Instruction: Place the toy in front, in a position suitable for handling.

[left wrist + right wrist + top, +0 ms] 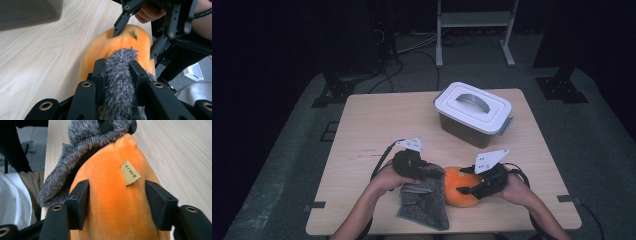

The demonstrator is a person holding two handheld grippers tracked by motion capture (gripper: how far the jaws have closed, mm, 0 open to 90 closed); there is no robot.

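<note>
An orange plush toy (pixel 458 194) lies on the wooden table (pixel 377 120) near its front edge. My right gripper (pixel 463 183) comes at it from the right, and in the right gripper view its pads press both flanks of the plush (pixel 112 195), just below a small tan label (pixel 130 173). A grey fuzzy cloth (pixel 424 202) drapes against the toy's left side. My left gripper (pixel 432 172) is shut on a fold of that cloth (pixel 120 87), held against the plush (pixel 100 52). The right gripper (pixel 135 40) shows beyond it, straddling the toy.
A clear plastic box with a white handled lid (pixel 473 112) stands at the back right of the table. Bare wood stretches across the left and middle. A metal stand (pixel 474 30) and cables sit on the floor behind.
</note>
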